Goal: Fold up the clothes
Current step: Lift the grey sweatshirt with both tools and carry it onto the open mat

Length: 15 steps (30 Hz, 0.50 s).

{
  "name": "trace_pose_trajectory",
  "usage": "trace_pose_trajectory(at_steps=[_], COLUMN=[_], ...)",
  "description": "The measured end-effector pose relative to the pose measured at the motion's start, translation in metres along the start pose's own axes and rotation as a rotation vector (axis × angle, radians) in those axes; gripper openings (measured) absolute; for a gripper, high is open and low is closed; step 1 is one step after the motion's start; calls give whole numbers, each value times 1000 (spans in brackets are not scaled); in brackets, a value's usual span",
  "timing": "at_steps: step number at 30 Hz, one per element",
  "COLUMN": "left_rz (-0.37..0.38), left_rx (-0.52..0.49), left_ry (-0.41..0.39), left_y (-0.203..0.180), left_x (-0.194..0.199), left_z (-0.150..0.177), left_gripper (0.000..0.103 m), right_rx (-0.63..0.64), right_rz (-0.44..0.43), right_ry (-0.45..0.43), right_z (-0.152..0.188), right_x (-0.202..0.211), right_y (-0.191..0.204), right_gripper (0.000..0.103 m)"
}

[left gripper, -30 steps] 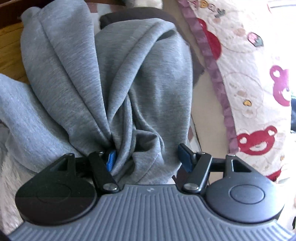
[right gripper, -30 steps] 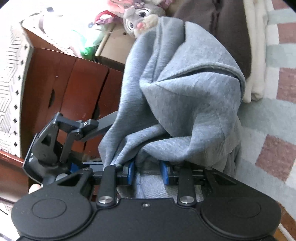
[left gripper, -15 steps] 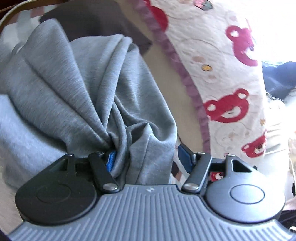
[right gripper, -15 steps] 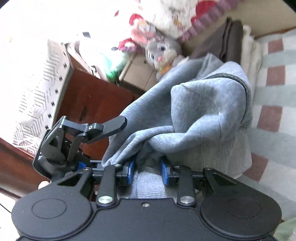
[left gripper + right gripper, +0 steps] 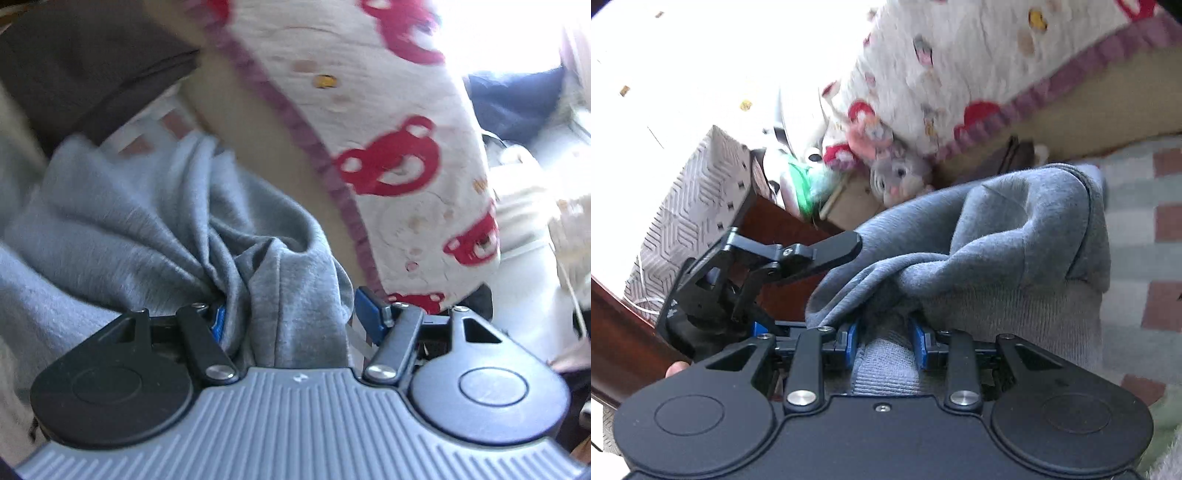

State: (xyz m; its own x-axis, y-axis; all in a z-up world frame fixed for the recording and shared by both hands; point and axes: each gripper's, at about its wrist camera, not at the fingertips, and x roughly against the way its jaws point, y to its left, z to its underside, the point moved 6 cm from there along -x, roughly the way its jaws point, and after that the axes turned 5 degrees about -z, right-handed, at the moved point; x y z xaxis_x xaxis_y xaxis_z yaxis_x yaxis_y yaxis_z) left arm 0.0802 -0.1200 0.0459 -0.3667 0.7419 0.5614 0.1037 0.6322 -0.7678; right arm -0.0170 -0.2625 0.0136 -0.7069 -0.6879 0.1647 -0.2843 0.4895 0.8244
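In the left wrist view, the left tongs [image 5: 291, 314] sit at the lower middle of the frame with their blue pads [image 5: 365, 314] standing wide apart. A bunched fold of the soft grey fleece sweatshirt [image 5: 147, 229] fills the gap between them, pressed against the left-hand pad and hanging clear of the right-hand one, so whether the cloth is truly pinched cannot be told. The sweatshirt spreads from there across the left half of the frame, in heavy creases. Behind it, at the upper left, lies a dark brown folded cloth [image 5: 85, 62]. A white quilted blanket printed with red bears and edged in purple [image 5: 388, 110] runs down the right half, blurred.

In the right wrist view, the right tongs [image 5: 884, 343] are at the lower middle, drawn close and clamped on the ribbed grey hem of the sweatshirt [image 5: 1015, 251], which rises between the pads and billows to the centre and right of the frame. The other gripper shows as a black linkage at the middle left, its finger touching the sweatshirt's edge. Under the garment, on the right, is a pale green and pink checked rug [image 5: 1145, 229]. A grey plush rabbit [image 5: 901, 177] sits at the upper middle, beside a reddish-brown wooden cabinet [image 5: 775, 229] on the left.
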Motion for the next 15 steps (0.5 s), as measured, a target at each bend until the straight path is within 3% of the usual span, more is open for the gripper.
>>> trace_pose_trajectory(at_steps=[5,8,12,15], left_rz=[74,119,112,45], left_rx=[-102,-164,-187,-139], left_ry=[7,12,48,113], left_y=[-50,-79,-81,-55], left_x=[-36,-57,-116,-173], left_z=[-8,-12,-16,-19], left_gripper=[64,64,66,70], right_rx=[62,123,244,310], right_rz=[16,71,303,602], right_ry=[-130,-203,-228,-210], right_z=[-40,-67,-92,-102], right_x=[45,64,67,59], right_y=[9,10,-4,-37], right_gripper=[36,36,35,36])
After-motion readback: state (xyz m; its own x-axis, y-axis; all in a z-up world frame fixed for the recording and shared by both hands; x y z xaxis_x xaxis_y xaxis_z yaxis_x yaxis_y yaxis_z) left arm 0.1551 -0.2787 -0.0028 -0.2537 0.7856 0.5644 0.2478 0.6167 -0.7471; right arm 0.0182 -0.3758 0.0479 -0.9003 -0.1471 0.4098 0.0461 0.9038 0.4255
